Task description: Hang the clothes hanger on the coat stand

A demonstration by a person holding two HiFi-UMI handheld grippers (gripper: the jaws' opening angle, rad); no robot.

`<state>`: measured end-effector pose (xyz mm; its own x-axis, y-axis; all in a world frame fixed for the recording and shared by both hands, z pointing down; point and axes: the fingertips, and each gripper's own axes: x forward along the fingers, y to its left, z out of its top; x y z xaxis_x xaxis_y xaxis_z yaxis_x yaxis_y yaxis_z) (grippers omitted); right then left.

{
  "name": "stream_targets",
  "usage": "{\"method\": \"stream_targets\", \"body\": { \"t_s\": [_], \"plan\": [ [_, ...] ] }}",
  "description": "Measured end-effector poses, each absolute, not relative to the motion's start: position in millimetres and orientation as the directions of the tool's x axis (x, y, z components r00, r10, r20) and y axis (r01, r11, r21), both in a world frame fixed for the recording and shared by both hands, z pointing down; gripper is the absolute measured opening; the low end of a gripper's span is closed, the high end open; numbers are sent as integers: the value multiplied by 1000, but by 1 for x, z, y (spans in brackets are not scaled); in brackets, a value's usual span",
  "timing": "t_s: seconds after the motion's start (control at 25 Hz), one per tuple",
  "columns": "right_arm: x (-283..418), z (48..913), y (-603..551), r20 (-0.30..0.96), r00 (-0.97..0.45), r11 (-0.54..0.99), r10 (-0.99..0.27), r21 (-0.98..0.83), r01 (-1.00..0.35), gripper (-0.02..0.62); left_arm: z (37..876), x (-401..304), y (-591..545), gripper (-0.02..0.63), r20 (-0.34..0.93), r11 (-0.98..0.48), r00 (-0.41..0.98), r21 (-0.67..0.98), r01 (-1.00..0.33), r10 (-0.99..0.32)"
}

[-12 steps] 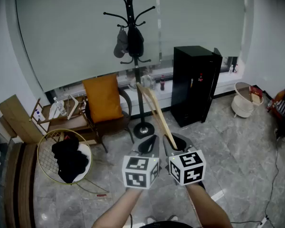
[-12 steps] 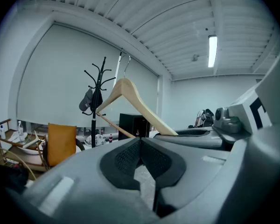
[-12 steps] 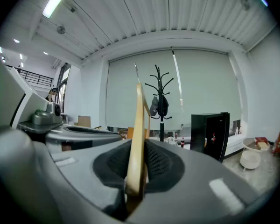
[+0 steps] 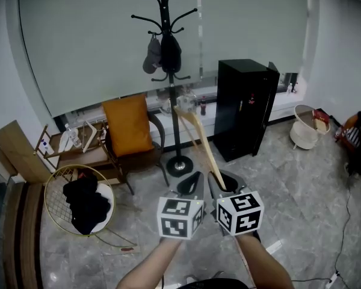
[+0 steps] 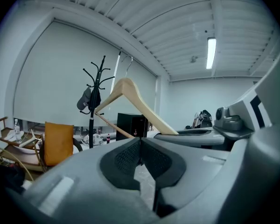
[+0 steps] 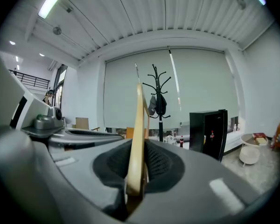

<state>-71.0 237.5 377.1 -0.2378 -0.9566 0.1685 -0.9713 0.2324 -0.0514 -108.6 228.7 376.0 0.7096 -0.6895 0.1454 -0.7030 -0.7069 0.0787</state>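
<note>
In the head view the coat stand (image 4: 165,17) runs past the top edge, and the lower end of the hanger (image 4: 198,140) vanishes behind the right gripper (image 4: 220,182). The dark items (image 4: 169,53) hung on the stand are too small to identify.

Pale tan hanger (image 4: 195,138), black coat stand (image 4: 162,8), orange cushion (image 4: 127,125).

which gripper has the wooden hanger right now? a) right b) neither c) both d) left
A: in the right gripper view the wooden hanger stands clamped between the fingers of the right gripper, while the left gripper has its fingers together with nothing between them.
</note>
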Motion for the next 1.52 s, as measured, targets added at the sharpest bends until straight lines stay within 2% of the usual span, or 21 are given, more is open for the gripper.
{"method": "stream_targets", "body": {
  "t_s": [0.36,1.24,1.52],
  "plan": [
    [-41,379,209,159,-239,231,-958,-64,-971,48,380,-76,202,6,163,-715,714,61,-696,-681],
    [121,372,60,131,-397,389,-908,-81,-918,49,370,77,54,6,189,-590,579,-1,-807,-793],
    [148,371,42,120,-410,401,-904,-91,-911,49,368,110,36,6,196,-592,578,-18,-806,-792]
  ]
}}
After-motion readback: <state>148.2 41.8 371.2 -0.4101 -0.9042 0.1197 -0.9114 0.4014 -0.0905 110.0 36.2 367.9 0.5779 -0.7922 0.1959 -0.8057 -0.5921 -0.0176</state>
